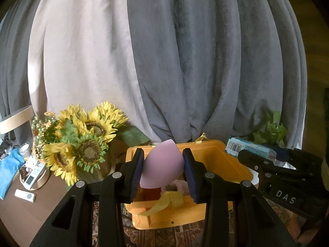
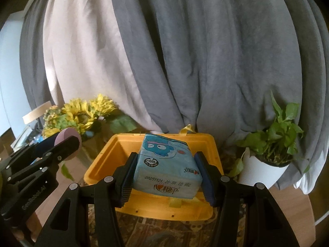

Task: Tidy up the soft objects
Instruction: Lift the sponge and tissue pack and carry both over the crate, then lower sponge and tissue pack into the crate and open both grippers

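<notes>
My left gripper is shut on a lilac egg-shaped makeup sponge and holds it above an open yellow storage box. My right gripper is shut on a blue soft tissue pack with a cartoon print, held above the same yellow box. The tissue pack and right gripper show at the right of the left wrist view. The sponge in the left gripper shows at the left of the right wrist view. Something pale pink lies inside the box.
A bunch of artificial sunflowers stands left of the box. A potted green plant in a white pot stands to its right. Grey and beige curtains hang behind. Small devices lie on the brown table at left. A patterned mat lies under the box.
</notes>
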